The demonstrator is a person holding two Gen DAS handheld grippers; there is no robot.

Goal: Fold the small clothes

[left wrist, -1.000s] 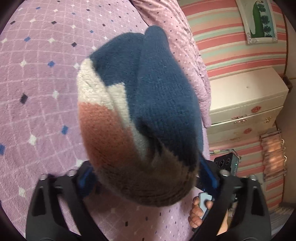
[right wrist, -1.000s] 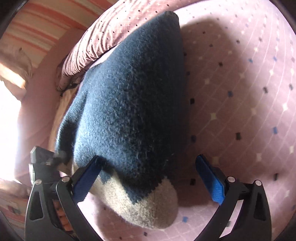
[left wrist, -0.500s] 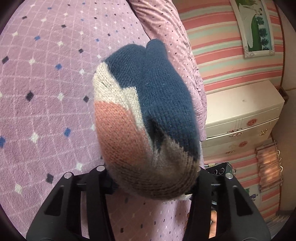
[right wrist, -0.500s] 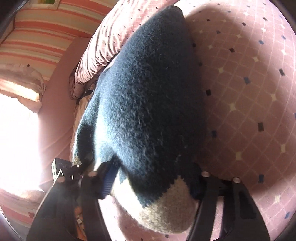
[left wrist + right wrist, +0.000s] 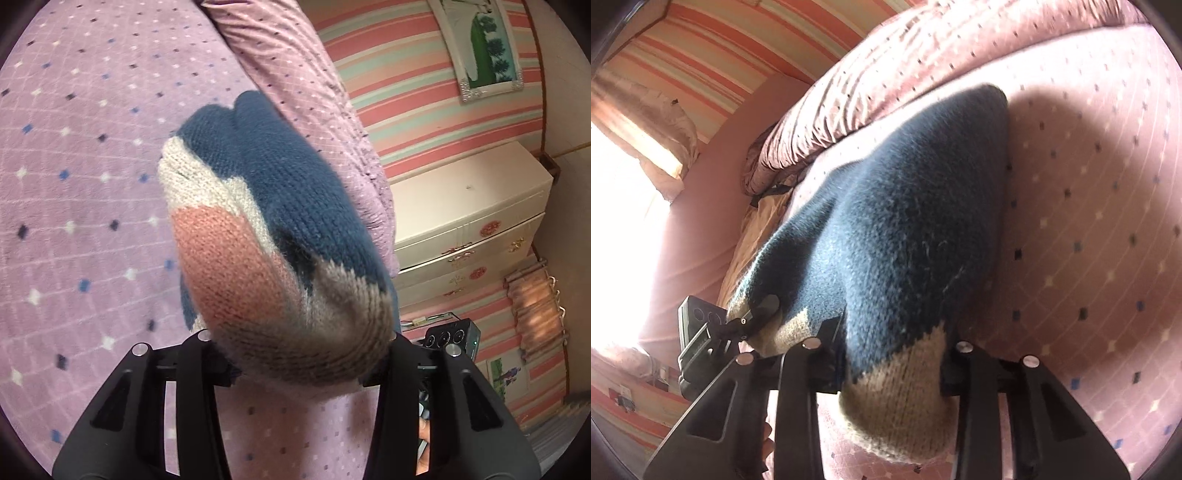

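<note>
Both tongs just closed | left tongs [image 5: 301,363] pinching knit garment [image 5: 280,236] | right tongs [image 5: 892,365] pinching it | above bedspread [image 5: 74,184]

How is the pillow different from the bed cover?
The pillow is puffy and wrinkled with tiny dots; the bed cover lies flat with bigger diamonds, white and blue. The pillow sits along the bed cover's edge. Both are pinkish purple with a criss-cross pattern.

Each camera peers forward and downward along its own fingers, pressed close to the knitted garment [image 5: 280,236] bunched between them. The left view takes in a dresser [image 5: 469,210] beyond its right finger; the right view, a bright window beyond its left finger. Both share the garment and the patterned bedspread [image 5: 1108,221].
</note>
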